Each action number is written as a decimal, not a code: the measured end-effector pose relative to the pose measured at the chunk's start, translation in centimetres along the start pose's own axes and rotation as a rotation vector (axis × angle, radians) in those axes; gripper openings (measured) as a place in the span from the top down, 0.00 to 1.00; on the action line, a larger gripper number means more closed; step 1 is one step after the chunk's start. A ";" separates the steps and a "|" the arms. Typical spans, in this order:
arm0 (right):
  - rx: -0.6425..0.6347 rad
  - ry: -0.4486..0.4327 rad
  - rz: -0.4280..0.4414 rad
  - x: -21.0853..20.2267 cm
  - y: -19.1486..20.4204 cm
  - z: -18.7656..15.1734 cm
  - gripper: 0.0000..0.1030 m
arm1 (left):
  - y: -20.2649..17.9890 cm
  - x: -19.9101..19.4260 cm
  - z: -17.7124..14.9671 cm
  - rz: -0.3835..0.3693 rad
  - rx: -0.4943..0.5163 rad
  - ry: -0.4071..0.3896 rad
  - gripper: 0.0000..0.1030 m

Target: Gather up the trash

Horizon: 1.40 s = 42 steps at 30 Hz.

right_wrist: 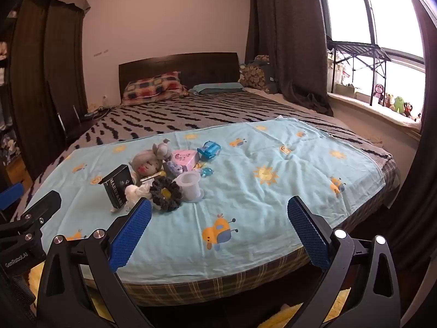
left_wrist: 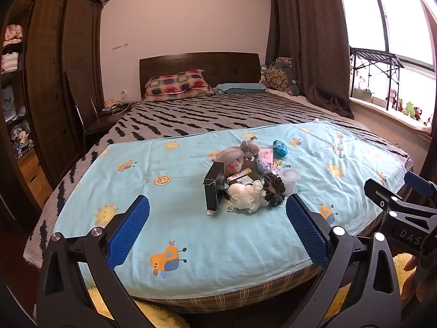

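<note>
A heap of small things lies on a light blue sheet at the foot of the bed. It holds a dark upright box, a white fluffy wad, a dark scrunchie, a clear plastic cup, a grey-haired doll, a pink box and a blue wrapper. My left gripper hangs open in front of the heap, short of it. My right gripper is open too, nothing between its fingers, the heap to its upper left.
The bed has a striped grey blanket, a checked pillow and a dark headboard. A wardrobe stands left, with a chair beside it. Curtains and a window sill with plush toys are at the right. Something yellow and fluffy lies below the bed's edge.
</note>
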State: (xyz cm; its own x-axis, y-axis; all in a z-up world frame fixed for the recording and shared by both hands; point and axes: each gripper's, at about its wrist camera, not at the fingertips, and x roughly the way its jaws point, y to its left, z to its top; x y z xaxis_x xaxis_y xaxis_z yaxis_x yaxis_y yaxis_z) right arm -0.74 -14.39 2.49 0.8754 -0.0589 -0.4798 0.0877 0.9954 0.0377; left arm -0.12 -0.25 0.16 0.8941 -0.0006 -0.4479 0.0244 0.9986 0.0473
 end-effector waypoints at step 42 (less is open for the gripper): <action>0.001 -0.007 0.021 -0.2 0.4 0.2 0.03 | 0.3 -0.9 1.1 -0.007 -0.005 -0.011 0.08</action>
State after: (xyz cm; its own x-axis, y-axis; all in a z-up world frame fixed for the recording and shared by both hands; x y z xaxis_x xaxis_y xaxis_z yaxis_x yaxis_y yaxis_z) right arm -0.80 -13.97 2.75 0.8804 -0.0383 -0.4726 0.0695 0.9964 0.0487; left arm -0.43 -0.01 1.50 0.8986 -0.0079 -0.4387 0.0284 0.9988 0.0401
